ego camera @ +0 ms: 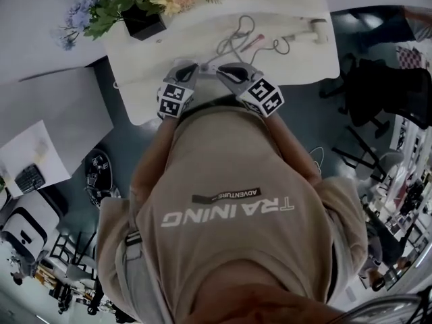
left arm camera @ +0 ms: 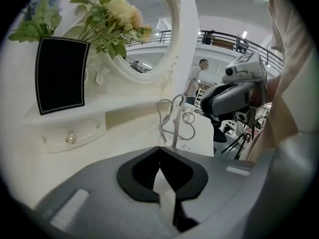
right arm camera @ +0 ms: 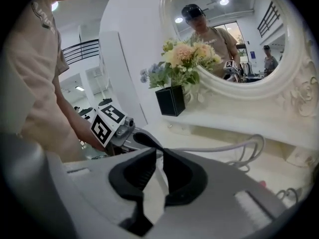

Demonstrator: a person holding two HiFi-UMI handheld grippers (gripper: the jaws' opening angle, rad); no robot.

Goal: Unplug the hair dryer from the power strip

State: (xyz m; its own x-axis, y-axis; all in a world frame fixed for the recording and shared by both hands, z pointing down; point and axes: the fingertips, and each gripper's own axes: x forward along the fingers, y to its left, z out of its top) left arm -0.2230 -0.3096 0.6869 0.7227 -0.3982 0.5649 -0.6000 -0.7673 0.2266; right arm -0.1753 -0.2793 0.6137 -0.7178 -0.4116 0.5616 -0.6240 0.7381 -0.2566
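Observation:
In the head view a white hair dryer [ego camera: 309, 30] lies at the far right of the white dressing table [ego camera: 297, 63], with looped grey cord [ego camera: 233, 39] beside it. Both grippers hover at the table's near edge, tips close together: left gripper [ego camera: 196, 68], right gripper [ego camera: 223, 69]. In the left gripper view the left gripper [left arm camera: 159, 151] has its tips touching, nothing held; the cord [left arm camera: 172, 118] rises from a flat white block [left arm camera: 199, 136], perhaps the power strip. The right gripper [right arm camera: 161, 153] stands slightly open and empty, the cord [right arm camera: 224, 149] running off to its right.
A black vase of flowers [ego camera: 143, 20] stands at the table's far left, under an oval mirror [right arm camera: 239, 39]. A small pink item [ego camera: 255, 42] lies among the cord loops. A drawer with a knob [left arm camera: 71, 138] is under the vase. Chairs and stands fill the floor around.

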